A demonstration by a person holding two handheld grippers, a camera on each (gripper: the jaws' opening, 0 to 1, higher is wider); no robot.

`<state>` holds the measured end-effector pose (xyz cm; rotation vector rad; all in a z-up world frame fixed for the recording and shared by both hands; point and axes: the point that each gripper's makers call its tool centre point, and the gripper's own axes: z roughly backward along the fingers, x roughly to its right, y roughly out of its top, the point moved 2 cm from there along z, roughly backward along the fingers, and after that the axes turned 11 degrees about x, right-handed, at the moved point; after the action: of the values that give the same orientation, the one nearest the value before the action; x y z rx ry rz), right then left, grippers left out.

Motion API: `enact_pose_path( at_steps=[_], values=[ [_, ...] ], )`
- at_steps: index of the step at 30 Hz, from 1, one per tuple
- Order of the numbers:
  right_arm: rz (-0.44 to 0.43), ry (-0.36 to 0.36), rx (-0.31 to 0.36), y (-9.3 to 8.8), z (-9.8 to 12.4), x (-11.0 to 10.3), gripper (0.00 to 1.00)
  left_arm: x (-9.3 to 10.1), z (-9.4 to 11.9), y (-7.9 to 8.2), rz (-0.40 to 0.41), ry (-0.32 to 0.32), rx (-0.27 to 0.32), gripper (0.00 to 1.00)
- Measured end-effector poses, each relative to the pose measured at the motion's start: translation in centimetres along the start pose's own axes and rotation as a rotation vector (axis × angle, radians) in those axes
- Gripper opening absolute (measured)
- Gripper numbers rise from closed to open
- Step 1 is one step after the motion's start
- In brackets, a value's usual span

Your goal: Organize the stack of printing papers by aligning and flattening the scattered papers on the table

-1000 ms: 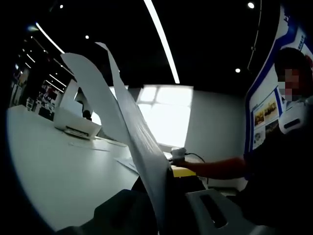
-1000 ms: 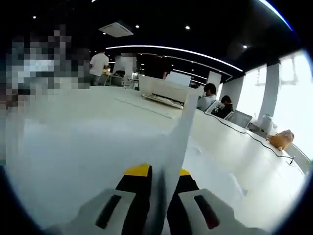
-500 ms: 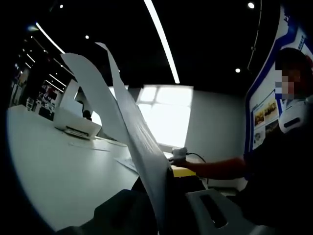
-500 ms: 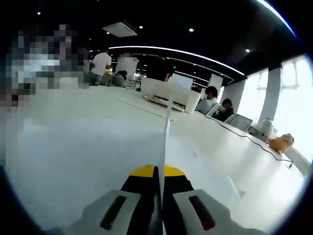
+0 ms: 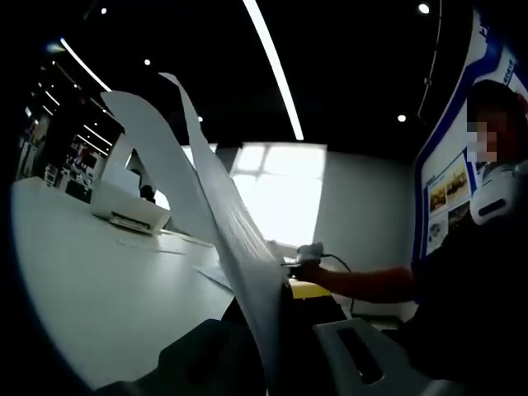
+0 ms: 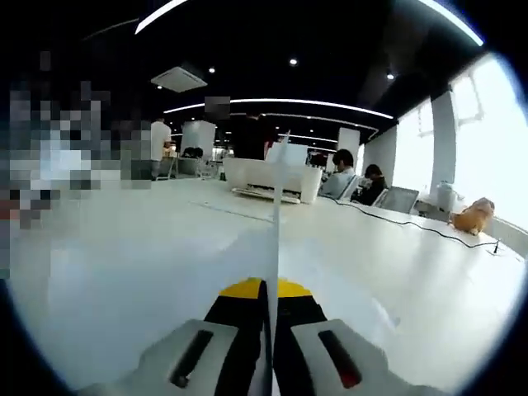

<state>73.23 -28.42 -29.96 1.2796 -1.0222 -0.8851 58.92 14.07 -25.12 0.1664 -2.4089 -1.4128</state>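
In the left gripper view a white sheet of printing paper [image 5: 223,231] stands up from between the jaws of my left gripper [image 5: 276,346], curling up and to the left; the gripper is shut on it. The other gripper [image 5: 307,254], held by a person's arm, shows beyond the sheet. In the right gripper view my right gripper [image 6: 268,338] is shut on the paper [image 6: 275,223], seen edge-on as a thin white line rising between the jaws. More white paper [image 6: 330,272] lies flat on the table below.
A long white table [image 6: 124,256] stretches away, with a white printer [image 6: 268,177] at its far end and a cable [image 6: 412,231] along the right. People sit and stand behind it. The person's dark torso [image 5: 470,305] stands right of my left gripper.
The right gripper view has tilted upward, and its sheet has turned from a slanted strip to a thin edge-on line. In the left gripper view the other gripper rose slightly.
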Motion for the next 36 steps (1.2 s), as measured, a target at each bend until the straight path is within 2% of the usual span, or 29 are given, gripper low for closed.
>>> enact_pose_path(
  at_steps=[9,15,20,25,32,36],
  values=[
    [-0.004,0.008,0.083,3.6,1.2,-0.2,0.00,0.0,0.0,0.0,-0.001,0.002,-0.001,0.06],
    [-0.093,0.010,0.153,6.2,2.2,-0.2,0.00,0.0,0.0,0.0,-0.002,0.001,-0.001,0.06],
    [-0.122,0.030,0.205,8.0,2.7,-0.4,0.00,0.1,0.0,0.0,-0.002,0.001,-0.001,0.06],
    [-0.127,0.040,0.229,9.5,3.2,-0.2,0.00,0.1,0.1,0.0,-0.001,0.000,-0.001,0.06],
    [-0.104,0.064,0.253,11.4,4.1,-2.8,0.00,0.0,0.1,-0.1,-0.002,0.001,-0.001,0.06],
    [-0.083,0.085,0.282,13.3,4.7,-4.2,0.00,0.0,0.1,-0.1,-0.002,0.002,-0.003,0.06]
  ],
)
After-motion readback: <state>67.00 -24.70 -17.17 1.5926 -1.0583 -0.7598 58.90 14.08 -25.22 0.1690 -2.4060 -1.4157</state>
